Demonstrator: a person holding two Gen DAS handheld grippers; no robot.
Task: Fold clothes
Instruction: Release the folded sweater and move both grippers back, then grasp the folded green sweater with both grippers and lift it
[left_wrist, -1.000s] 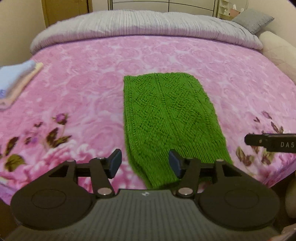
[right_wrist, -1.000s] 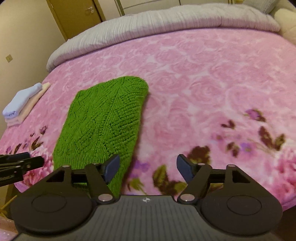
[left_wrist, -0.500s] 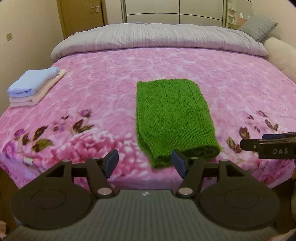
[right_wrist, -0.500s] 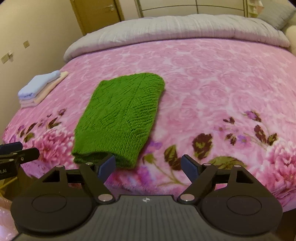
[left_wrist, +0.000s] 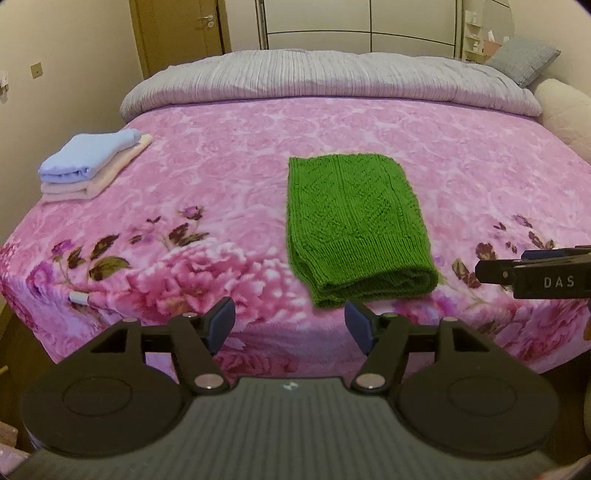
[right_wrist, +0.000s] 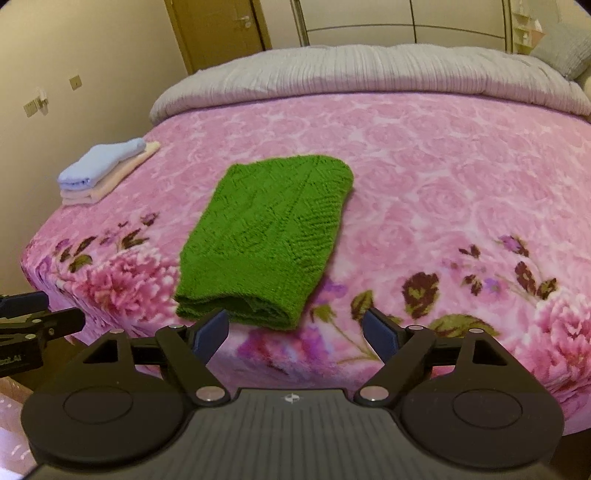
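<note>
A green knitted garment (left_wrist: 354, 221) (right_wrist: 269, 236) lies folded into a long rectangle on the pink floral bedspread (left_wrist: 221, 177) (right_wrist: 443, 192), its thick folded end near the bed's front edge. My left gripper (left_wrist: 290, 325) is open and empty, held off the bed just in front of that end. My right gripper (right_wrist: 297, 334) is also open and empty, hovering before the bed edge, slightly right of the garment's near end. The tip of the right gripper (left_wrist: 535, 277) shows at the right edge of the left wrist view, and the left gripper (right_wrist: 33, 325) at the left edge of the right wrist view.
A stack of folded clothes, light blue on cream (left_wrist: 88, 162) (right_wrist: 103, 171), sits at the bed's left side. A grey duvet (left_wrist: 325, 77) is rolled across the far end, with a grey pillow (left_wrist: 524, 59) at the back right. A wooden door (left_wrist: 181, 33) stands behind.
Both grippers have pulled back and away from the bed, so the green garment looks smaller and farther. The garment itself has stayed in place, and both grippers stayed open.
</note>
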